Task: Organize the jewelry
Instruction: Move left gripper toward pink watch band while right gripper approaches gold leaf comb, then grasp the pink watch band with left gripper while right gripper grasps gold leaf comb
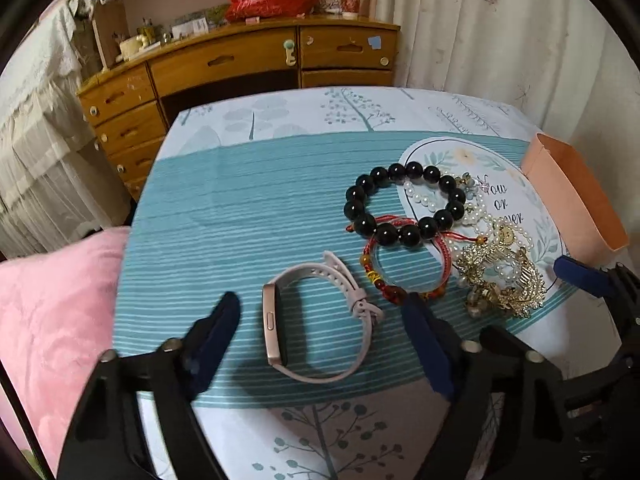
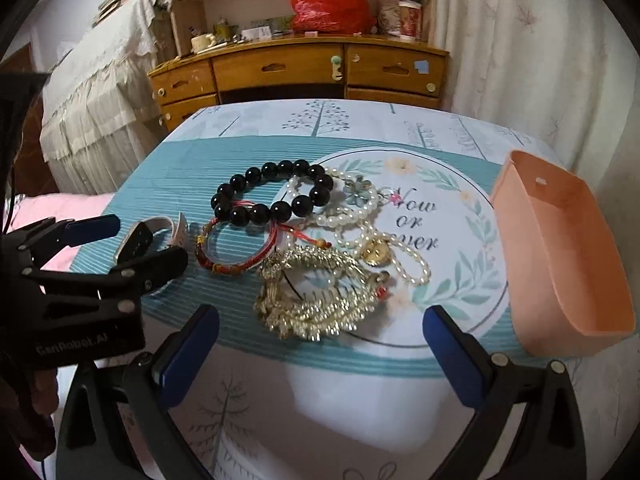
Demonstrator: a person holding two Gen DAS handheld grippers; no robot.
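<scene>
Though both grippers (image 1: 320, 312) (image 2: 320, 320) gape empty: pink-strapped watch (image 1: 316, 316), rose-gold case, buckled loop.

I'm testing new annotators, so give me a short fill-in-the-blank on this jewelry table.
1. The bracelet of large round beads is ____ in color.
2. The left tool straddles the pink ____.
3. The empty bin is colored ____.
4. The right tool hovers nearest the ____ hair comb.

Answers: black; smartwatch; peach; gold

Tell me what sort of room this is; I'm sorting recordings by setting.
Probably a bedroom at home: a wooden desk with drawers, pale curtains, and a pink blanket beside the cloth-covered table.
</scene>
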